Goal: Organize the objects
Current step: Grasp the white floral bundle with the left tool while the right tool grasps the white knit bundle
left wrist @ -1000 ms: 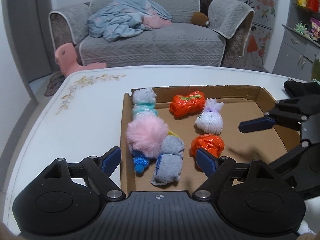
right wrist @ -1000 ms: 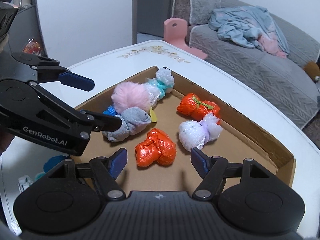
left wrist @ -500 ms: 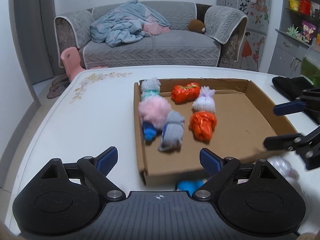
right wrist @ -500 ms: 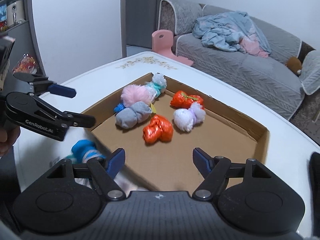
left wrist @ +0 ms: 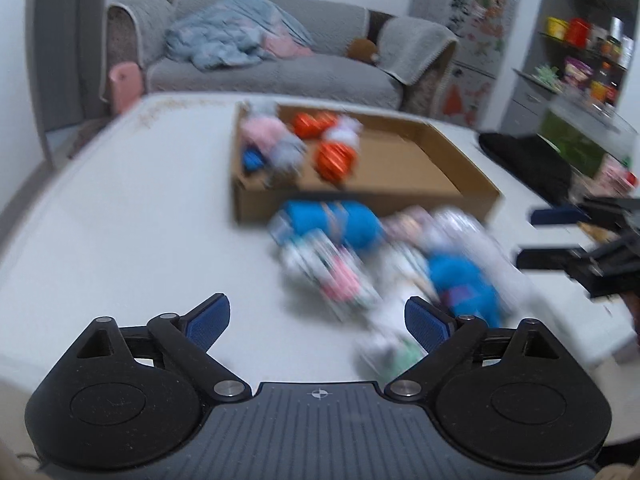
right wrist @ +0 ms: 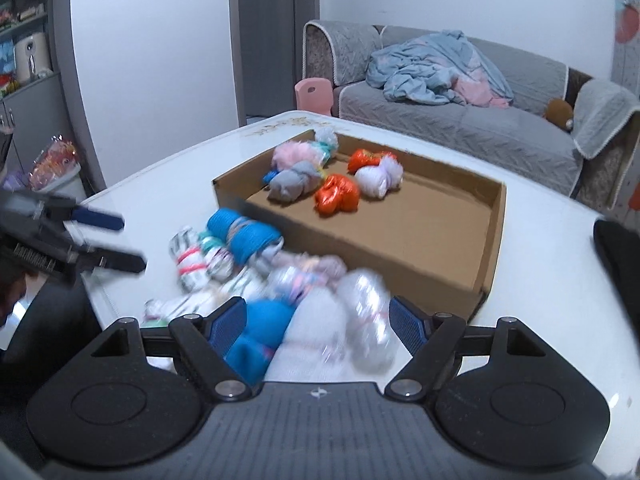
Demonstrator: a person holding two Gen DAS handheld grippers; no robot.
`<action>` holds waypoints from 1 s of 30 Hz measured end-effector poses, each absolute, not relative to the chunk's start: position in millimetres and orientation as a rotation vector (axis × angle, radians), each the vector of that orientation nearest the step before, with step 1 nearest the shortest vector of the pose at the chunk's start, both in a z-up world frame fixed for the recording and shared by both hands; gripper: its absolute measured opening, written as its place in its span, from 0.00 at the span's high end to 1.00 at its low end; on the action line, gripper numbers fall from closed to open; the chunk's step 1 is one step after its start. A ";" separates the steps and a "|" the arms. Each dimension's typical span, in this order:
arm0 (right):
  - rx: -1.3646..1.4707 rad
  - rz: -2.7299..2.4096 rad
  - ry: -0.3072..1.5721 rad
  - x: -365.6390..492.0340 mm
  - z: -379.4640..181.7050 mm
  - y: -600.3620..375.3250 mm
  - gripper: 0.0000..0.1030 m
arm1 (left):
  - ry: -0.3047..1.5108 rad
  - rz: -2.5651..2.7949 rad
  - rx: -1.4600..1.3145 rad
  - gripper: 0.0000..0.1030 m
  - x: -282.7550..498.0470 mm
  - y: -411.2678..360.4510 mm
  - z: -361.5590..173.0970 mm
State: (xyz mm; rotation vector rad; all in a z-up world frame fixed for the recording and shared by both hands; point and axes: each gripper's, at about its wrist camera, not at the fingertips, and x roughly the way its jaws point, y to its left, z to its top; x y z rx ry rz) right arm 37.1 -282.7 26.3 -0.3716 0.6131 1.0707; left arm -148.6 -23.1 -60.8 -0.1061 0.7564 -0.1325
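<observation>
Bundles [right wrist: 256, 264] lie heaped on the table [left wrist: 120, 220] before the box [right wrist: 400, 232]. Both claws, left [left wrist: 318, 322] and right [right wrist: 318, 320], are opening, empty. Pick one outer bundle; centre it squarely.

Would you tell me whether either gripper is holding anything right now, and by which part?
Nothing is held: the left gripper and right gripper are both opening, empty, over the loose bundles.
</observation>
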 end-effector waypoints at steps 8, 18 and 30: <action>-0.334 1.065 0.636 34.5 12.7 -295.7 0.26 | 0.811 -0.244 -0.065 0.07 -146.8 -72.5 -89.2; -0.303 1.046 0.665 39.4 0.6 -297.6 0.26 | 0.799 -0.214 -0.032 0.33 -135.1 -63.2 -102.3; -0.295 1.033 0.738 47.5 -12.4 -287.7 0.40 | 0.752 -0.193 0.022 0.30 -139.5 -55.5 -105.7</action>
